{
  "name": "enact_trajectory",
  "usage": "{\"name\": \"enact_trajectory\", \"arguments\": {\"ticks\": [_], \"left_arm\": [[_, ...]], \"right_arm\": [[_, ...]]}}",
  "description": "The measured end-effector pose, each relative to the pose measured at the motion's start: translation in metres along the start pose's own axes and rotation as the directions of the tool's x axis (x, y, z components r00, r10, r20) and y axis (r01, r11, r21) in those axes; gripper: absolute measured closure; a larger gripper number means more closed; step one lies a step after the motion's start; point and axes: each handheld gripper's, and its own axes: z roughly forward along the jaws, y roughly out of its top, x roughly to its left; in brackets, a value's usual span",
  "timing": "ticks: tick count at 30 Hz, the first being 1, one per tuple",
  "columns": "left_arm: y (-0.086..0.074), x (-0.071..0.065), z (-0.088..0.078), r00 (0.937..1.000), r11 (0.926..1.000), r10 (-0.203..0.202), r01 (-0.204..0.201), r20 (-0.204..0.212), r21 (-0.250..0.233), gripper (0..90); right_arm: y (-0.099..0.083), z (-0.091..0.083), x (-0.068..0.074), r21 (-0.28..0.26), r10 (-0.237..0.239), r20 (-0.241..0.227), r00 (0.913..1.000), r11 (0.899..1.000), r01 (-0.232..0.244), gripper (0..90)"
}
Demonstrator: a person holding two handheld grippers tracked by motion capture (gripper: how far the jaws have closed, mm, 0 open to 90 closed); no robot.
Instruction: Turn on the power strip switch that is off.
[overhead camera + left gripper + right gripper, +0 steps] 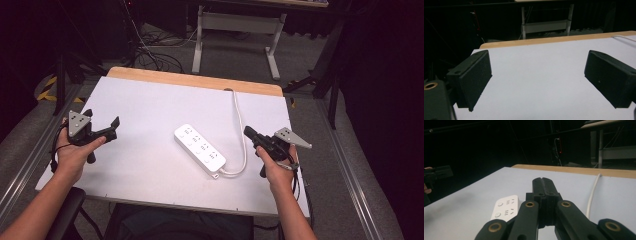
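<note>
Holding both claws just above the table (150,107) now, one at each side, nothing gripped in either. My left claw (104,124) sits near the left edge in the high view, its jaws spread wide apart, and in the left gripper view the two black pads (475,77) frame nothing but bare white tabletop between them. My left hand (72,152) wraps the handle from below, with the grey three-cornered plate on top.

Over on the right, my right claw (248,132) is pressed fully together, with nothing between the jaws. In the right gripper view the two jaws meet flat against each other in the middle of the frame, tips (543,182) pointing out across the table. My right hand (276,167) holds it near the right edge.

Between the two claws lies the power strip (200,148), white, flat on the table, set on a slant and closer to my right claw than my left. The right claw points toward it but stays apart from it. Its white cord (240,120) loops out from the near end, curves just beside my right claw, then runs away to the far wooden edge of the table. From the right gripper view the power strip (505,207) shows low and left of the closed jaws, sockets and buttons facing up.
</note>
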Motion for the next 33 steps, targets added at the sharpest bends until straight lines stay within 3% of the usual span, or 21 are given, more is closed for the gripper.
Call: {"name": "enact_trajectory", "arguments": {"ticks": [5, 11, 19, 33], "left_arm": [[0.000, 0.000, 0.000, 1.0000, 1.0000, -0.003, 0.003, 0.000, 0.002, 8.2], [0.000, 0.000, 0.001, 1.0000, 1.0000, 0.002, -0.002, 0.004, 0.005, 8.4], [0.000, 0.000, 0.001, 1.0000, 1.0000, 0.002, -0.002, 0.004, 0.009, 8.8], [0.000, 0.001, 0.000, 0.9999, 1.0000, 0.001, -0.001, 0.011, 0.004, 9.0]], "right_arm": [[-0.002, 0.000, -0.002, -0.020, 0.041, -0.005, 0.9992, 0.999, -0.041, 90.0], [-0.001, -0.001, -0.006, -0.006, 0.041, 0.002, 0.9992, 0.999, -0.041, 90.0], [0.003, 0.005, -0.010, 0.007, 0.013, -0.028, 0.9995, 1.000, -0.013, 90.0], [0.012, 0.032, -0.014, 0.090, -0.080, -0.066, 0.9947, 0.992, 0.085, 90.0]]}}
